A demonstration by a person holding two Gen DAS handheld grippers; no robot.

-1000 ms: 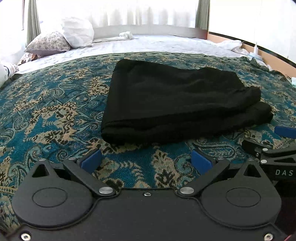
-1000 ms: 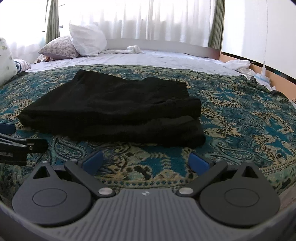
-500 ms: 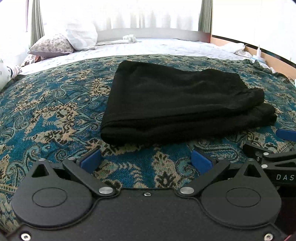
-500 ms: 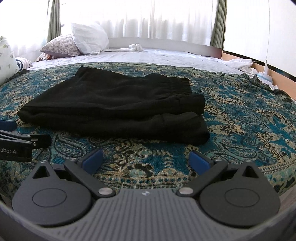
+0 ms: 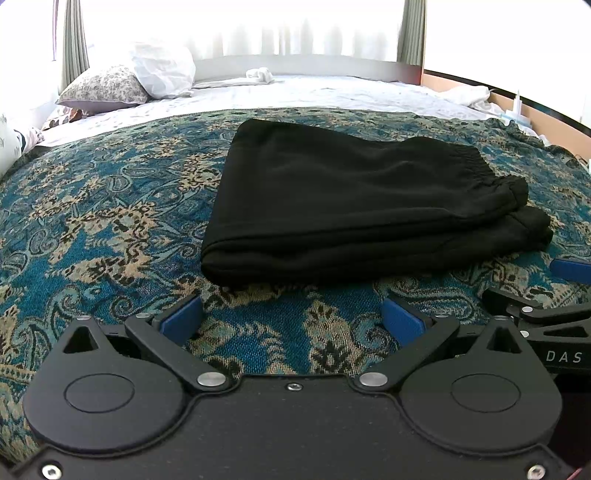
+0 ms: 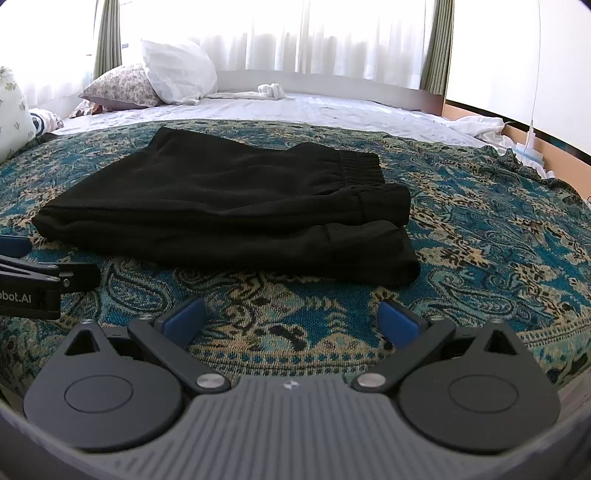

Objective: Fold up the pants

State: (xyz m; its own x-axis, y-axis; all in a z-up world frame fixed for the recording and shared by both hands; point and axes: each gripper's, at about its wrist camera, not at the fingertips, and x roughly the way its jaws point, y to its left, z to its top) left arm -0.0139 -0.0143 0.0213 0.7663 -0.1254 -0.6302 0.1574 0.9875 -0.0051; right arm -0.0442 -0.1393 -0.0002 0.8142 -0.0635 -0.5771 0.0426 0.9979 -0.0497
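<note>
a bed [image 5: 92, 206] under a patterned blue spread carries the black pants [image 5: 351, 206], folded into a neat stack at its middle. left gripper [image 5: 291, 319] and right gripper [image 6: 291, 317] hover just short, jaws spread wide and empty; any last tidy-up should likely press the offset right-hand edges flush.

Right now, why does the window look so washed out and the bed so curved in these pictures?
Left wrist view: daylight through the curtains blows out to white, and the black pants lose their fold detail. Right wrist view: the same glare, and the fisheye lens bends the bedspread into a dome.
</note>
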